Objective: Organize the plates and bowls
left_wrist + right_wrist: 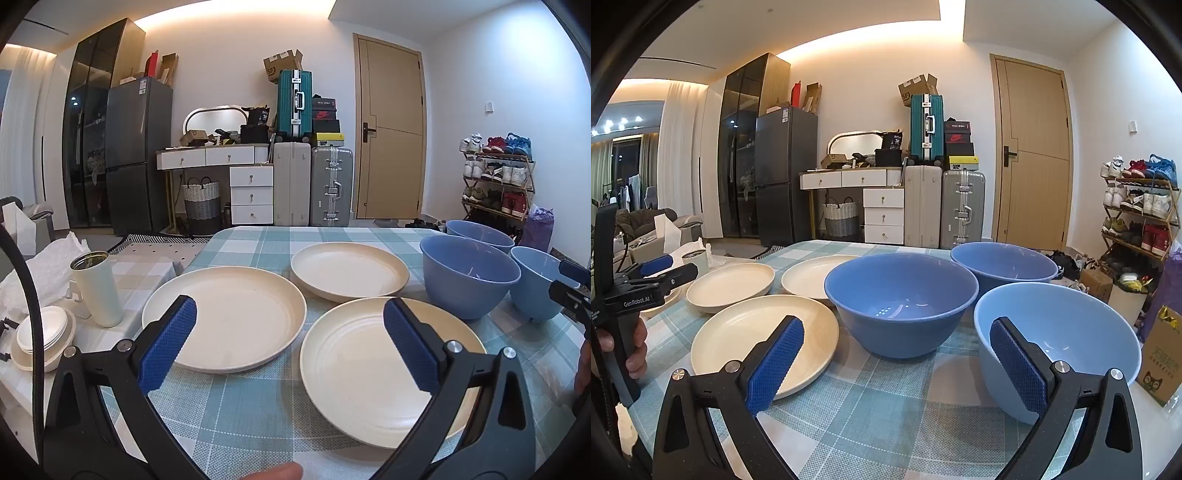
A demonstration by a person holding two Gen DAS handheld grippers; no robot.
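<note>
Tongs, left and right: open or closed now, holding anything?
Left tongs: open, holding nothing.
Right tongs: open, holding nothing.

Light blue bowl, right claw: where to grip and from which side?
Grip the near rim of the light blue bowl, coming from the front and slightly above, one finger inside the wall and one outside. It stands upright with its mouth open, and its wall is too wide to span. The right claw is open, its right pad already at that rim.

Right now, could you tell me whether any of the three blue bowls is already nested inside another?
No, the medium-blue bowl, the far bowl and the light-blue bowl each sit separately on the checked tablecloth.
</note>
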